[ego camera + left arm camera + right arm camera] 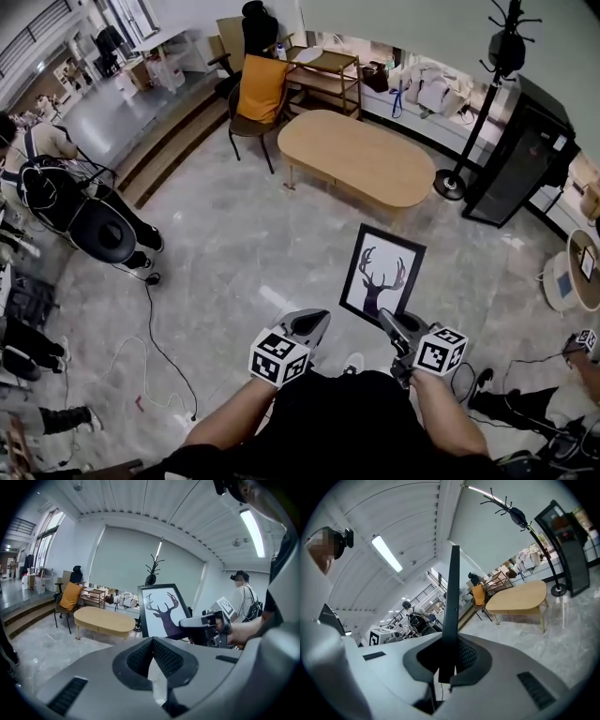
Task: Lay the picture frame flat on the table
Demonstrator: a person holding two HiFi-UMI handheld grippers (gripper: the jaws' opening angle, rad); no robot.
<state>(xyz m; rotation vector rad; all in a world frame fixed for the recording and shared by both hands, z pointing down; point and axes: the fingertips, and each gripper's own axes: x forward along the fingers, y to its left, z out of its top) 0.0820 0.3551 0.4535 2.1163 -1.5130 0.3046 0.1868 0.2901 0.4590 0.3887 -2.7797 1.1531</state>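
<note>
The picture frame [382,274], black-edged with a dark deer silhouette on white, hangs upright in the air over the grey floor. My right gripper [386,319] is shut on its lower right corner. In the right gripper view the frame's thin black edge [451,597] stands up from between the closed pads [464,656]. The left gripper view shows the frame's face [161,609] with the right gripper [206,625] clamped on it. My left gripper [317,321] is beside the frame's lower left, apart from it, its jaws shut with nothing between them [152,641]. The oval wooden table [361,155] lies ahead.
A chair draped with an orange jacket [258,94] and a wooden shelf [328,70] stand behind the table. A black coat stand [469,141] and black cabinet [520,155] are at its right. A seated person [56,187] and floor cables [155,328] are at left.
</note>
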